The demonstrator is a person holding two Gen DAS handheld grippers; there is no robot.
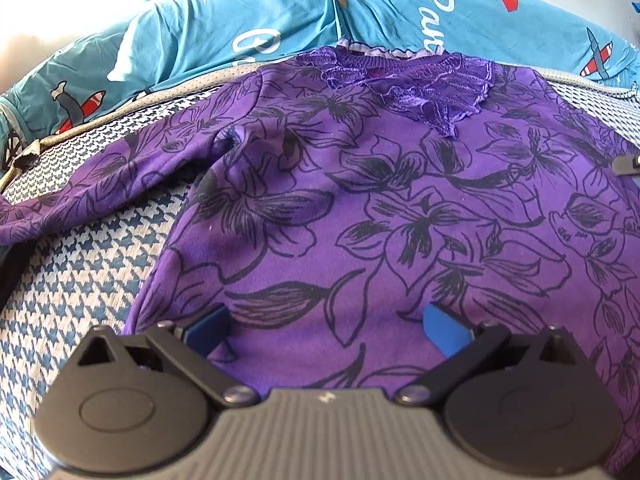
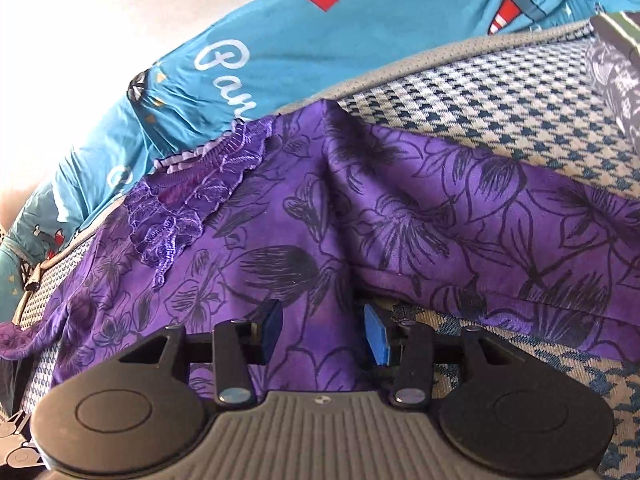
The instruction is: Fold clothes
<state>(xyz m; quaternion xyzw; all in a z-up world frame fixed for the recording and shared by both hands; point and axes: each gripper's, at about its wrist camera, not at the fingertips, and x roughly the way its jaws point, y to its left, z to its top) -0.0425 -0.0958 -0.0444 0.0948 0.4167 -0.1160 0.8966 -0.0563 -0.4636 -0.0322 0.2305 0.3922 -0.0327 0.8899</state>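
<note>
Plainly, the purple floral top [image 1: 400, 208] lies spread face up on the houndstooth mattress [image 1: 80, 272], its lace neckline [image 1: 416, 84] toward the far edge by the blue bedding [image 1: 280, 16], 1 sleeve [image 1: 100, 176] trailing toward the left edge; the left gripper [image 1: 326, 330] hovers over the body cloth, jaws wide apart and holding nothing; the right gripper [image 2: 323, 330] straddles a raised ridge near the other sleeve [image 2: 520, 240], jaws apart though narrower, not yet pinching; closing there risks catching 2 layers, dragging the whole top askew.
</note>
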